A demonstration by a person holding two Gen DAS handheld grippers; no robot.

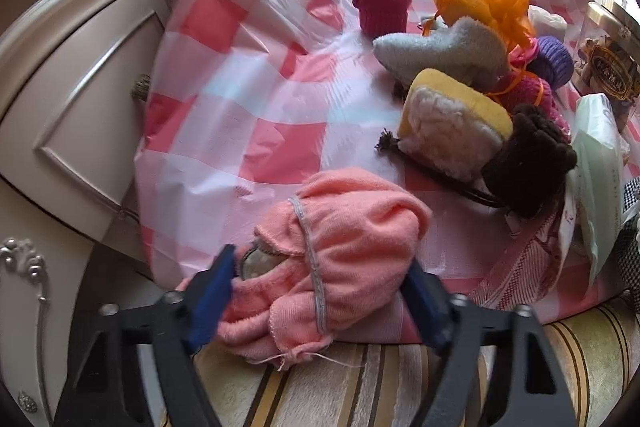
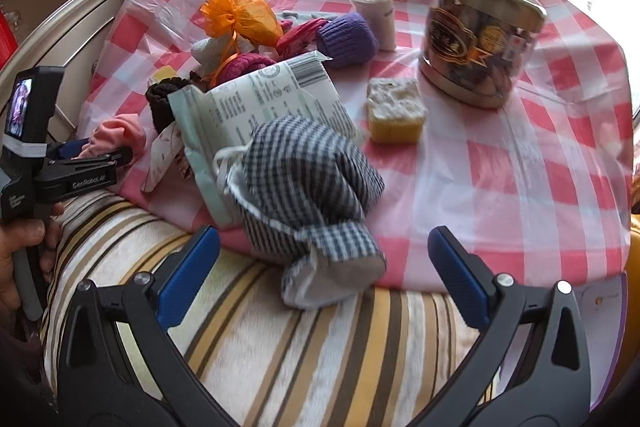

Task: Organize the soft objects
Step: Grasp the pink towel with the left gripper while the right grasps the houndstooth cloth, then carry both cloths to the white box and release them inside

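Observation:
A pink knitted cloth [image 1: 340, 227] lies bunched at the near edge of the pink-checked tablecloth [image 1: 248, 99]. My left gripper [image 1: 320, 261] straddles it, both blue pads [image 1: 212, 291] pressing its sides. From the right wrist view the left gripper [image 2: 100, 151] shows at far left, held by a hand [image 2: 20, 251], with the pink cloth [image 2: 118, 135] in it. My right gripper [image 2: 324, 239] is open. A black-and-white checked fabric mitt [image 2: 304, 179] lies between and just beyond its fingertips, touching neither pad.
A pile of soft items sits mid-table: magenta knit [image 1: 382, 7], orange pouch [image 2: 240, 15], grey plush [image 1: 440, 51], yellow sponge [image 1: 452, 115], brown knit [image 1: 528, 163], purple knit [image 2: 347, 37]. A wipes pack [image 2: 264, 99], second sponge [image 2: 394, 111], a jar [image 2: 480, 35]. Striped cushion [image 2: 300, 347] below, cabinet [image 1: 80, 87] left.

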